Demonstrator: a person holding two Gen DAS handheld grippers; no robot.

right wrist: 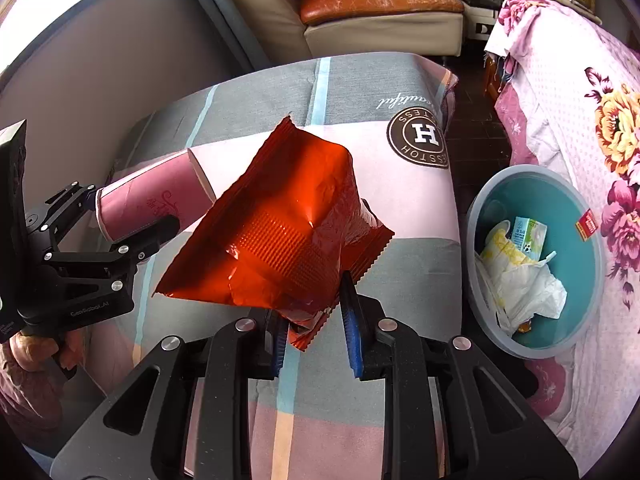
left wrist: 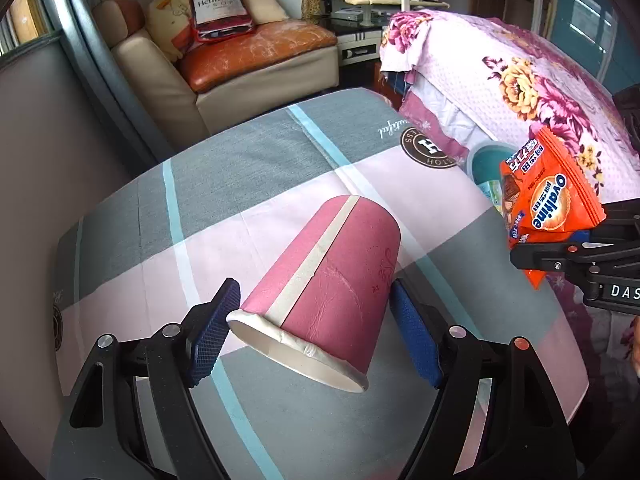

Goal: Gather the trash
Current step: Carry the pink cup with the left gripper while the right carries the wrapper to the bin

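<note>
Currently you're mid-carry, both tools loaded, nothing dropped yet. Your left gripper [left wrist: 314, 330] is clamped across the pink paper cup [left wrist: 324, 284]: blue pads [left wrist: 210, 340] press the wall near the rim, cup tipped with its open mouth toward the camera, base pointing out over the checked bedspread [left wrist: 200, 216]. From the right wrist view the cup [right wrist: 152, 204] sits well left of the bin and clear of the cloth. Your right gripper [right wrist: 316, 336] looks pinched on the bottom corner of the orange Ovaline wrapper [right wrist: 288, 232]; the left pad touches the foil, but the right pad shows a gap, so I can't fully confirm the clamp, though the wrapper hangs up off the bedspread, which suggests it is held. Landmark is the teal bin [right wrist: 480, 280], on the floor between the bedspread edge and the floral blanket [right wrist: 580, 128], already holding a small carton [right wrist: 528, 234] and crumpled white paper [right wrist: 524, 284]. The wrapper is left of the bin, over the bedspread, not above the opening. Next move, my read: swing the right tool rightward until the wrapper is over the bin mouth, then part the fingers. The cup follows, needing a longer reach across. Risk: that light foil may drift and land on the rim or floor, so release low.
</note>
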